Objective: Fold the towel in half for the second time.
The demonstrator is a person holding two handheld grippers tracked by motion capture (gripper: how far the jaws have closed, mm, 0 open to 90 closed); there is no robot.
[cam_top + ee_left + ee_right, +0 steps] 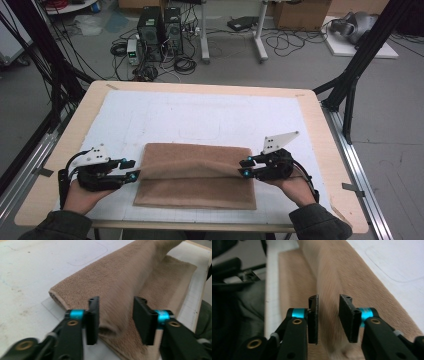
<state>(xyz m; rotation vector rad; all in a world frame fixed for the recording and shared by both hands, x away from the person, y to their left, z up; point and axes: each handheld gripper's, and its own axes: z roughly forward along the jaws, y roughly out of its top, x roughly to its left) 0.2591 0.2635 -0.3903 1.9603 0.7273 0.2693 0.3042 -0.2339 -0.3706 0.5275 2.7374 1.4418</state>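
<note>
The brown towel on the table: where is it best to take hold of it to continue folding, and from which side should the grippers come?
Probably grip the brown towel at the two ends of its raised upper layer, the left gripper coming in from the left end and the right gripper from the right end. That layer stands up off the flat lower layer, so there is an edge for the jaws to close on.
</note>
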